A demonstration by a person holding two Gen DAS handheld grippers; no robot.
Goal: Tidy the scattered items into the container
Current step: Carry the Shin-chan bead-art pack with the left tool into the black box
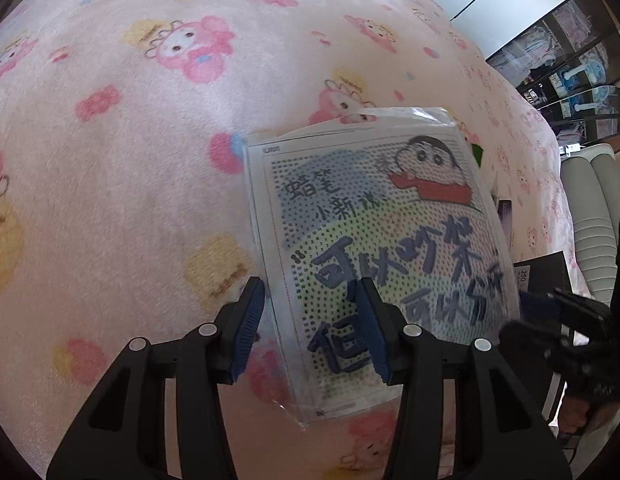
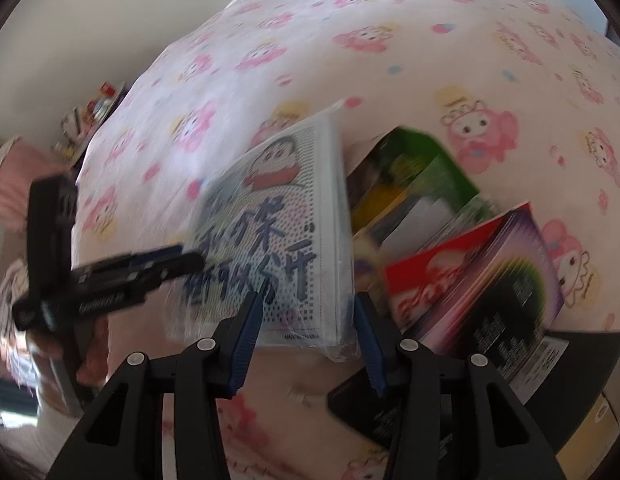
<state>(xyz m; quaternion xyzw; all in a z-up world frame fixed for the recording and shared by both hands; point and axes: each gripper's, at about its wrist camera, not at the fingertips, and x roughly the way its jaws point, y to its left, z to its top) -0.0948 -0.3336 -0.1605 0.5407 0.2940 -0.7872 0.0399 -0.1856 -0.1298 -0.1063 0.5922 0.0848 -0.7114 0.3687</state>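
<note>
Covering the bed, a pink cartoon-print blanket (image 1: 158, 152) fills the left wrist view, glass cabinets (image 1: 558, 56) behind; the left gripper (image 1: 314, 332) gapes open, touching nothing, over a bagged cartoon bead kit (image 1: 382, 240) printed "蜡笔小新". Seen from the right wrist, the right gripper (image 2: 308, 336) spreads wide around the kit's lower edge, "MADE IN CHINA" legible, beside upright boxes (image 2: 470, 264).
</note>
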